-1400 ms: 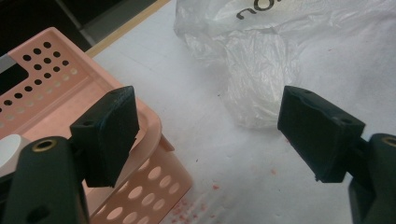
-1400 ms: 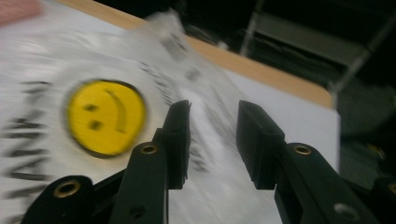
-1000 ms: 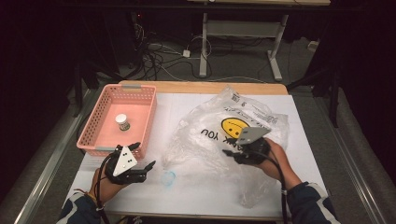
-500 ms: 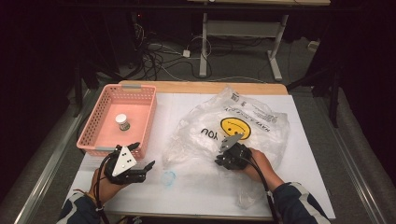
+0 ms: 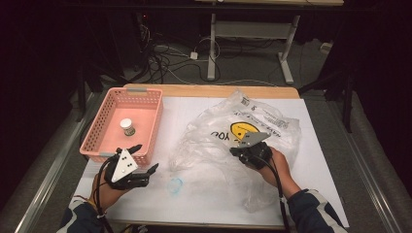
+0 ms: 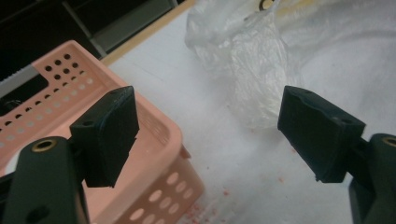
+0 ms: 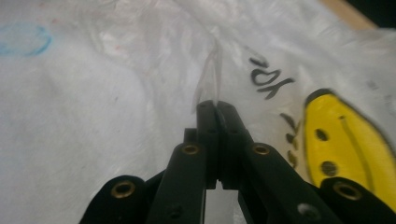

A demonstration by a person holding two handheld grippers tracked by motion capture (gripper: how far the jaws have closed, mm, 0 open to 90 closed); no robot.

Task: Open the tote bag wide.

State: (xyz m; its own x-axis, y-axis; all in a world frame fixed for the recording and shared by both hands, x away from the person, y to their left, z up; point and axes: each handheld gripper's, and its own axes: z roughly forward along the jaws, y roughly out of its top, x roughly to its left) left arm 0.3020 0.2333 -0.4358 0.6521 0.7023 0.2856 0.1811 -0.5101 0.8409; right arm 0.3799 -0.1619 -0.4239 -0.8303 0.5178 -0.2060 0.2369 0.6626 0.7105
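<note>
A clear plastic bag [image 5: 272, 119] with a yellow smiley face [image 5: 243, 130] lies crumpled on the white table cover. My right gripper [image 5: 233, 151] rests on its middle. Its jaws have just been closing and are now shut on a thin fold of the bag film [image 7: 209, 79], which stands up from the tips of the right gripper [image 7: 216, 105]. My left gripper [image 5: 147, 157] hovers open at the near left, beside the pink basket [image 5: 97, 131]. In the left gripper view the left gripper [image 6: 210, 135] has nothing between its pads, with the basket corner [image 6: 159, 140] just behind the left pad.
A small white-capped jar [image 5: 127, 127] stands in the pink basket. A blue ring [image 5: 175, 185] is drawn on the cover between the hands, also in the right gripper view as a blue ring [image 7: 23, 39]. Beyond the table's far wooden edge [image 5: 209, 90], cables and desk legs stand on the floor.
My right gripper moved left onto the bag and its jaws closed on a fold of the film. The left hand and gripper stayed where they were.
</note>
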